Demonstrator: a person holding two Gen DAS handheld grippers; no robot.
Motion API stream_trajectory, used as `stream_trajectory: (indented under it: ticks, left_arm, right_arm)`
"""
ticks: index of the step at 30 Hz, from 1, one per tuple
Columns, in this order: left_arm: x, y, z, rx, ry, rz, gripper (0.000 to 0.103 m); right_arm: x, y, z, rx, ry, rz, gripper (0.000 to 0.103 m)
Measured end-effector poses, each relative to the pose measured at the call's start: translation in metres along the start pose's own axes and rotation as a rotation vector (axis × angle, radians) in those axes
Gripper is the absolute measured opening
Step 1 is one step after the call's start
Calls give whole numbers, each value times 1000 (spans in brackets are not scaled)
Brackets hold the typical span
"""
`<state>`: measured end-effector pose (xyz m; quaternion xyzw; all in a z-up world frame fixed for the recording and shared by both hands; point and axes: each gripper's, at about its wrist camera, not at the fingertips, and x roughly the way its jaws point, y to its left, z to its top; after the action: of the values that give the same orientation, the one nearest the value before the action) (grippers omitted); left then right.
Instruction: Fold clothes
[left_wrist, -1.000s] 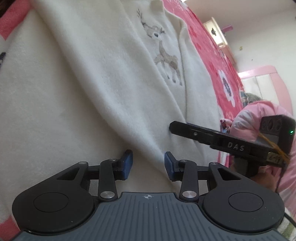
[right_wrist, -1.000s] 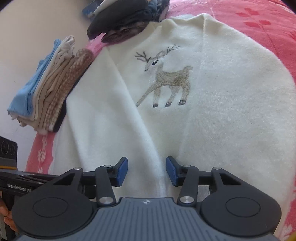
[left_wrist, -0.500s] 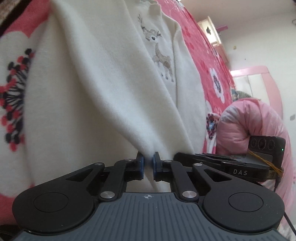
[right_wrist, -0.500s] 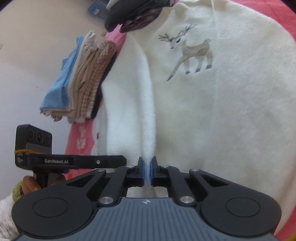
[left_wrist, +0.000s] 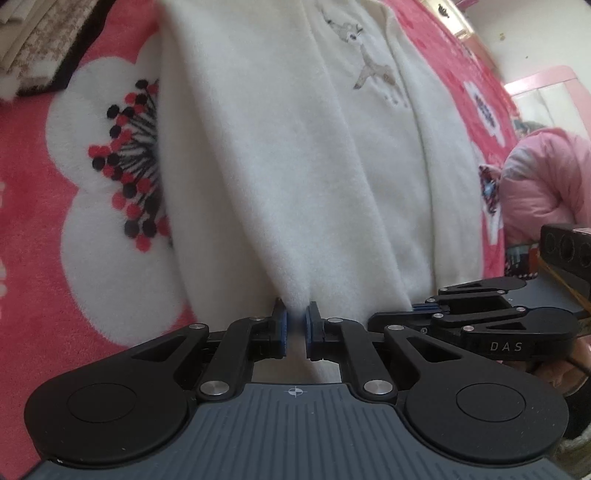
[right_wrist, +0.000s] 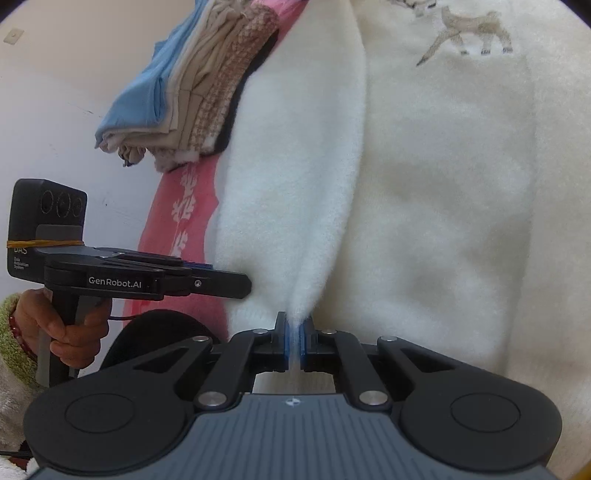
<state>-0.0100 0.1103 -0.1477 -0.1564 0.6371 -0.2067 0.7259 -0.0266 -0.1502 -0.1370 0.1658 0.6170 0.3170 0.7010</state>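
Cream fleece sweater (left_wrist: 295, 166) lies spread on a pink floral blanket (left_wrist: 74, 184), filling most of both wrist views; fabric is fuzzy, thick, off-white, with a small embroidered tan deer (right_wrist: 469, 33) on the chest, toward 1 o'clock in both views. Left hand-held gripper (left_wrist: 294, 328) is clamped on a pinched ridge of the sweater's near edge, blue pads (left_wrist: 282, 328) pressed into the fleece at 6 o'clock of the left wrist view. Right hand-held gripper (right_wrist: 294, 339) is likewise clamped on a fold of the same edge, the cloth squeezed thin between its pads and rising from them as a raised crease toward 12 o'clock. Long soft wrinkles fan out from each pinch across the sweater body. In the right wrist view the left gripper shows at 9 o'clock, held by a hand (right_wrist: 70, 328) with a green fuzzy cuff. A stack of folded clothes (right_wrist: 192, 88), blue, beige and checked tan, sits at 11 o'clock beside the sweater. A pink padded garment (left_wrist: 543, 177) shows at 3 o'clock in the left wrist view.
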Motion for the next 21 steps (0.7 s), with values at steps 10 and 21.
stream_trajectory:
  ticks: [10,21]
  left_arm:
    - [-36,2,-4,95,-15,6,16]
    - [6,9,21,162,-212,9,18]
  right_arm:
    - [-32,22,15,-228,-23,-182,24]
    - [48,14,128,-338,-211,-283,14]
